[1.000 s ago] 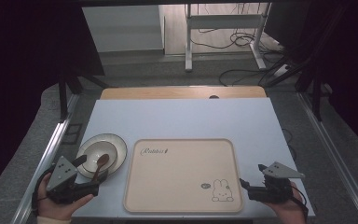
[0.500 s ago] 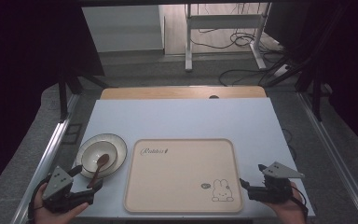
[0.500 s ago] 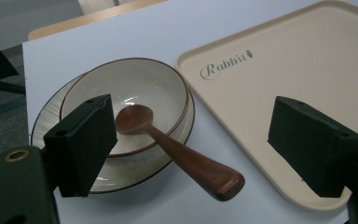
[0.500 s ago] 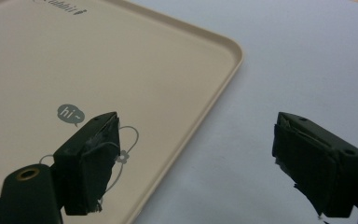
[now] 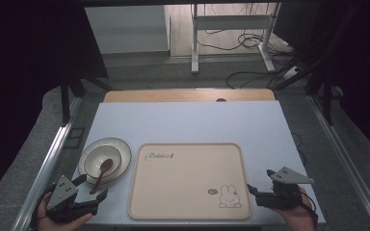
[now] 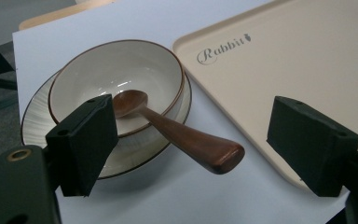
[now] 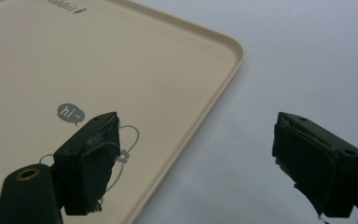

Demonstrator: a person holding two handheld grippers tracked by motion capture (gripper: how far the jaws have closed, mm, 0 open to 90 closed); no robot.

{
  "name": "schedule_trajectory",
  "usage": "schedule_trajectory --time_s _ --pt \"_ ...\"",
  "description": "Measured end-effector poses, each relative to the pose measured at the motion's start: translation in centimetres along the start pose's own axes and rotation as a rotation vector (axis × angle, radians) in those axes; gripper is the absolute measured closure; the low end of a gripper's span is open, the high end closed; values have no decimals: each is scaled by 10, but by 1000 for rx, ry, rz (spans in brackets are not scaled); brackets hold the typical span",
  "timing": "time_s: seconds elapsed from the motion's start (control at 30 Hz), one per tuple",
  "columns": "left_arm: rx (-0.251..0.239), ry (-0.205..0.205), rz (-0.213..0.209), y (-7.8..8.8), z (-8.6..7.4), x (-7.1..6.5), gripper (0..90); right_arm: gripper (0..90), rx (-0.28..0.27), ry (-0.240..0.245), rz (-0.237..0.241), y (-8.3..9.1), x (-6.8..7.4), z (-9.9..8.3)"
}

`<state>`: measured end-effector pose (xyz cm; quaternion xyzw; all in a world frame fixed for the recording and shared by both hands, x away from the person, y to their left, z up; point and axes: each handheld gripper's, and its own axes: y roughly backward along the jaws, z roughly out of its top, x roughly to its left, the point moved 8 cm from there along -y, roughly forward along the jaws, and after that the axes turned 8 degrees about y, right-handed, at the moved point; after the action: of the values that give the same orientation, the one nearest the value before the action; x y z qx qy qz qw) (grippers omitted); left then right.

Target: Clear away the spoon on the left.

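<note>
Nothing sits on the beige tray (image 5: 188,180) yet, so the work looks barely begun: the bowl (image 5: 103,160) rests on its ribbed plate (image 5: 87,174) near the front left corner of the white table surface (image 5: 188,122), just left of the tray's left edge, and the wooden spoon (image 5: 101,173) lies with its head in the bowl and its handle jutting out over the rim toward the front edge. If the aim is to move this setting onto the tray, every piece is left to carry. The left gripper (image 5: 90,188) hovers low at the front left corner, its jaws spread wide and empty; in the left gripper view the spoon's handle (image 6: 193,144) points into the gap between them without touching either. The right gripper (image 5: 259,190) waits by the tray's front right corner, jaws likewise parted and holding nothing, one over the tray's rabbit print and one over the bare surface.
</note>
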<state>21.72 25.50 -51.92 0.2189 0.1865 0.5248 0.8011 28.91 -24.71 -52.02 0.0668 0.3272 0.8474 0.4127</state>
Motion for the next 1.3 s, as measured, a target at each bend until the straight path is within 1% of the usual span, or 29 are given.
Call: schedule_trajectory --time_s 0.1,0.27,0.43,0.5,0.6,0.73,0.8,0.97,1.13,1.3 --pt "11 -8 3 -2 -4 1 170 154 1 3 3 -1 1 0" --pt "16 -15 28 -5 -7 5 214 154 3 4 7 -2 3 0" --pt "25 -26 50 -7 -9 8 289 153 -1 -15 24 -2 4 1" --pt "30 -37 55 -8 -10 8 320 153 1 -9 23 -2 4 0" --pt "37 -42 69 -10 -12 8 378 154 2 -9 21 -2 3 0" --pt "48 -50 75 -12 -13 7 463 154 5 -7 20 -3 3 -1" --pt "48 -61 88 -13 -13 7 505 154 4 -11 26 -3 3 0" --pt "64 -70 113 -13 -14 8 586 154 5 -10 28 -3 4 0" --pt "64 -60 137 -13 -13 10 669 153 4 -7 25 -3 3 0" --pt "77 -42 152 -13 -13 10 715 154 4 -8 25 -3 4 0"
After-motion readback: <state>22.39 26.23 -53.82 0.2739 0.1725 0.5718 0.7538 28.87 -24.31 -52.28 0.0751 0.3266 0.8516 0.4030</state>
